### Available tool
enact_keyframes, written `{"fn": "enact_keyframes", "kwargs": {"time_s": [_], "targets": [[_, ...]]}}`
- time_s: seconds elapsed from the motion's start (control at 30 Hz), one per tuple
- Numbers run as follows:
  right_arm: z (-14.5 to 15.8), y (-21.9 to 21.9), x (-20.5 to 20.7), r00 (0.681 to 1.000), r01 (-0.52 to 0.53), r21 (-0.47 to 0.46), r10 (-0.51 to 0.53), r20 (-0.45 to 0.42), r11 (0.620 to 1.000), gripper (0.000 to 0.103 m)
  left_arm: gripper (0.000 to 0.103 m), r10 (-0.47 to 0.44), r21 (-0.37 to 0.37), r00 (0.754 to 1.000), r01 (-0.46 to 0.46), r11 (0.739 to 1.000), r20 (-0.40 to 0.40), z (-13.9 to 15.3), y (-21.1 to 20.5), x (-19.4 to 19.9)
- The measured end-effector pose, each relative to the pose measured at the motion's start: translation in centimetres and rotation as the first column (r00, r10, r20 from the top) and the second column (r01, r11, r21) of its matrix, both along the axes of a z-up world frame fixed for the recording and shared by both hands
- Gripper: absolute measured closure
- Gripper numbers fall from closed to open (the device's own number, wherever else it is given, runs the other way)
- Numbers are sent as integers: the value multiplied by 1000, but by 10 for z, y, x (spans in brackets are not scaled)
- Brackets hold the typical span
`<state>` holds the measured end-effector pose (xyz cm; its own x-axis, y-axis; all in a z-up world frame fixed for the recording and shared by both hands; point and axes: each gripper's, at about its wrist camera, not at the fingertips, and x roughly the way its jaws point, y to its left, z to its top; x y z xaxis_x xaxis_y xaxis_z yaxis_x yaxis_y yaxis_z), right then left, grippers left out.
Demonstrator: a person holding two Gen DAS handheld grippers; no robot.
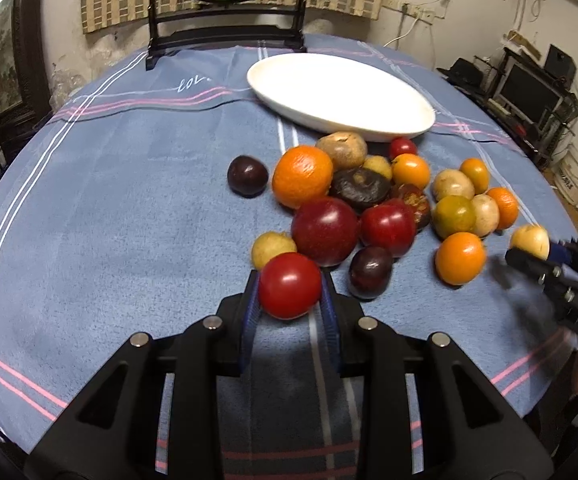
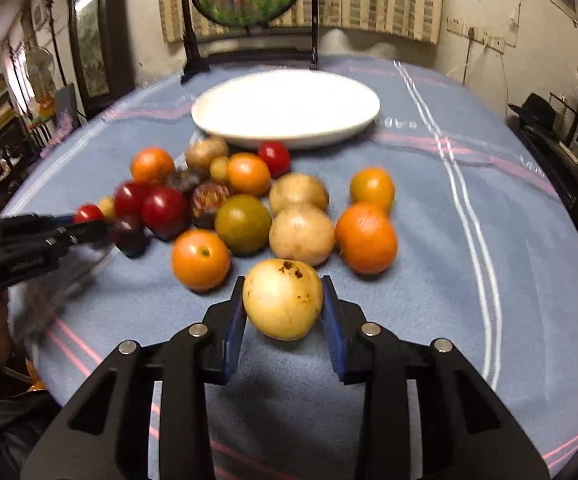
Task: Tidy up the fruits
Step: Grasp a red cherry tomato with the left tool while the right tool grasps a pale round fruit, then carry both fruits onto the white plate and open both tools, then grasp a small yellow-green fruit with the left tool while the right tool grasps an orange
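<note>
Red tomato (image 1: pixel 290 285) clamped in left gripper (image 1: pixel 290 300), pale yellow fruit (image 2: pixel 283 299) (brown-speckled) pinched by right gripper (image 2: pixel 283 312), white dish (image 1: pixel 341 94) beyond both.

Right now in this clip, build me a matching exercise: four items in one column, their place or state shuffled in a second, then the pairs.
Items:
1. small red tomato
2. pale yellow speckled round fruit
3. white oval ceramic plate
4. lone dark purple plum

States:
A. empty, behind the pile
B. gripped by the left gripper
C. gripped by the right gripper
D. on the cloth, left of the large orange

Pairs: 1-B, 2-C, 3-A, 4-D
</note>
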<state>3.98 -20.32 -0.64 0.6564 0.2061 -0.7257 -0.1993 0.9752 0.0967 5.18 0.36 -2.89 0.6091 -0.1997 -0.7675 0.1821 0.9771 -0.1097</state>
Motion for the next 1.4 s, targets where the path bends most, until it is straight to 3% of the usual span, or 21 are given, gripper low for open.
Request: {"fn": "enact_keyframes", "kwargs": {"time_s": [0.13, 0.27, 0.33, 0.47, 0.57, 0.73, 0.77, 0.83, 0.87, 0.9, 0.93, 1.1, 1.17, 1.4], "targets": [[25, -2, 22, 999, -14, 13, 13, 46, 1000, 67, 74, -40, -24, 999, 41, 999, 35, 23, 0, 13], [51, 9, 75, 995, -38, 4, 37, 94, 999, 67, 74, -71, -49, 994, 75, 996, 87, 60, -10, 64], [53, 18, 110, 995, -37, -22, 38, 89, 999, 67, 74, -73, -37, 995, 75, 996, 70, 69, -22, 105], [29, 29, 187, 999, -21, -86, 18, -35, 996, 67, 73, -69, -19, 995, 68, 998, -74, 48, -47, 197], [6, 25, 238, 992, 5, -112, -20, -128, 994, 67, 73, -38, 34, 990, 43, 999, -135, 25, -57, 235], [-16, 17, 275, 977, 30, -122, -55, -207, 992, 67, 73, -24, 87, 981, 41, 995, -191, -4, -65, 274], [-17, 19, 277, 975, 29, -124, -55, -214, 992, 66, 73, -24, 85, 981, 41, 996, -191, -5, -66, 275], [-16, 21, 277, 977, 16, -141, -46, -209, 990, 51, 70, -24, 72, 981, 38, 997, -192, -5, -65, 277], [-11, 22, 272, 984, 30, -165, -57, -167, 986, 37, 53, -29, 60, 981, 41, 997, -194, -3, -65, 276], [-6, 22, 267, 988, 39, -174, -64, -140, 984, 34, 42, -36, 51, 982, 46, 998, -188, 1, -64, 272], [1, 21, 261, 993, 45, -173, -63, -101, 984, 33, 35, -33, 58, 987, 43, 997, -156, 6, -64, 267], [25, 2, 219, 996, 69, -135, -76, -44, 988, 33, 29, -66, 62, 995, 71, 996, -77, 39, -58, 227], [35, -7, 187, 998, 68, -126, -68, -2, 990, 33, 18, -79, 48, 996, 81, 996, -48, 48, -52, 204], [30, -31, 88, 995, 88, -39, -86, 47, 995, 32, 17, -121, 103, 993, 119, 988, 13, 48, -31, 119]]}}
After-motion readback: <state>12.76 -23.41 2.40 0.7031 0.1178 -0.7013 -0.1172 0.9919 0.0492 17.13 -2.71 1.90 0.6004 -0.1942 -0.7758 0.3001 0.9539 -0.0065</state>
